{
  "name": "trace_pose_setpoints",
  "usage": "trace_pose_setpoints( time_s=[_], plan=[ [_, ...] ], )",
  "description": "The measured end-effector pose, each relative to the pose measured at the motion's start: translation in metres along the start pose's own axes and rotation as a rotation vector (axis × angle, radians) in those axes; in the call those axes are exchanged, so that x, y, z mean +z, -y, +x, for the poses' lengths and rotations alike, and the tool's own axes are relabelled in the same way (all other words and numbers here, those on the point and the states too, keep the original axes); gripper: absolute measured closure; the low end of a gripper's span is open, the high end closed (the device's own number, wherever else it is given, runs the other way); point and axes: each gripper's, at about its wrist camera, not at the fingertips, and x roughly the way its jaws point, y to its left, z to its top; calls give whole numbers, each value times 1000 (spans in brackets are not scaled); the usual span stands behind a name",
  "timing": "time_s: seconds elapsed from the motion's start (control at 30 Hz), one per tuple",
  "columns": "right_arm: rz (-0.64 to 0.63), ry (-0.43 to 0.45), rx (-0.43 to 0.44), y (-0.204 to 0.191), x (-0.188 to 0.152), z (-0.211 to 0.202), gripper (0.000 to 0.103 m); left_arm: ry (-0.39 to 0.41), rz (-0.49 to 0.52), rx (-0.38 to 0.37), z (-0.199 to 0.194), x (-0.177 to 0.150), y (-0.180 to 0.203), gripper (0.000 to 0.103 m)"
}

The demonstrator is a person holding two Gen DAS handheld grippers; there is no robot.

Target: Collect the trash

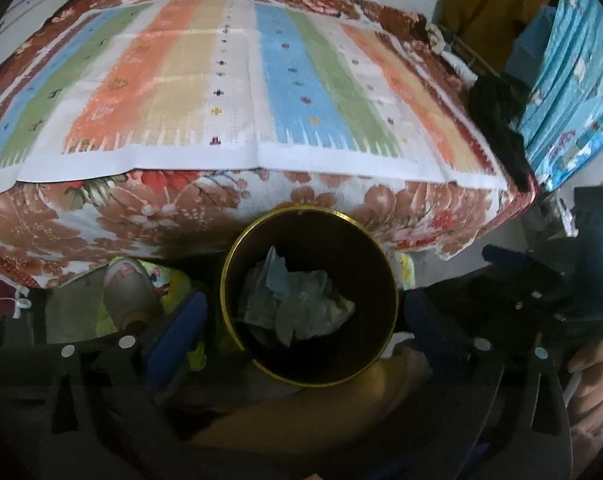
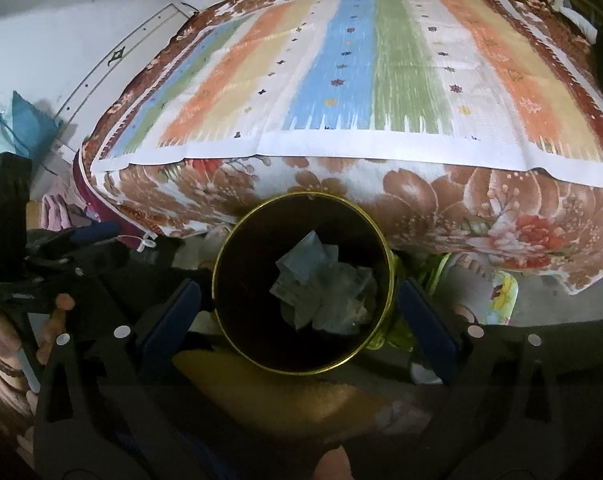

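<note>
Trash (image 1: 297,300): crumpled pale paper and plastic scraps heaped in dark bin (image 1: 237,320) with gold rim, just beside flowered bed (image 1: 181,208). Left gripper (image 1: 301,320) and right gripper (image 2: 301,312) spread wide, empty, flanking bin.

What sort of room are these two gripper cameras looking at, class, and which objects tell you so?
Probably a bedroom in a home. A bed with a floral brown-and-white sheet carries a pastel striped woven mat, and a round dark bin with a gold rim beside it holds crumpled paper trash.
</note>
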Motion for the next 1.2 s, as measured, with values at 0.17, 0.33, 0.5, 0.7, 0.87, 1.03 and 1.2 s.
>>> trace_pose_setpoints(
  time_s=[0.17, 0.33, 0.5, 0.7, 0.87, 1.03, 1.2],
  plan=[
    [22, -4, 8, 4, -1, 3, 9, -24, 20, 29, 6, -3, 2, 6],
    [23, -22, 9, 3, 0, 10, 9, -43, 10, 42, 10, -7, 1, 6],
    [14, -27, 4, 1, -1, 12, 9, -29, -11, 73, 9, -5, -4, 6],
    [14, -33, 5, 1, -1, 14, 9, -20, -8, 92, 8, -4, -3, 6],
    [9, -39, 9, -1, 0, 17, 9, -18, 13, 94, 9, -5, 1, 6],
    [4, -43, 9, -2, 0, 18, 9, -18, 10, 101, 10, -5, 1, 6],
    [0, -45, 6, -3, -1, 20, 9, -22, 4, 104, 12, -5, 0, 6]
  ],
)
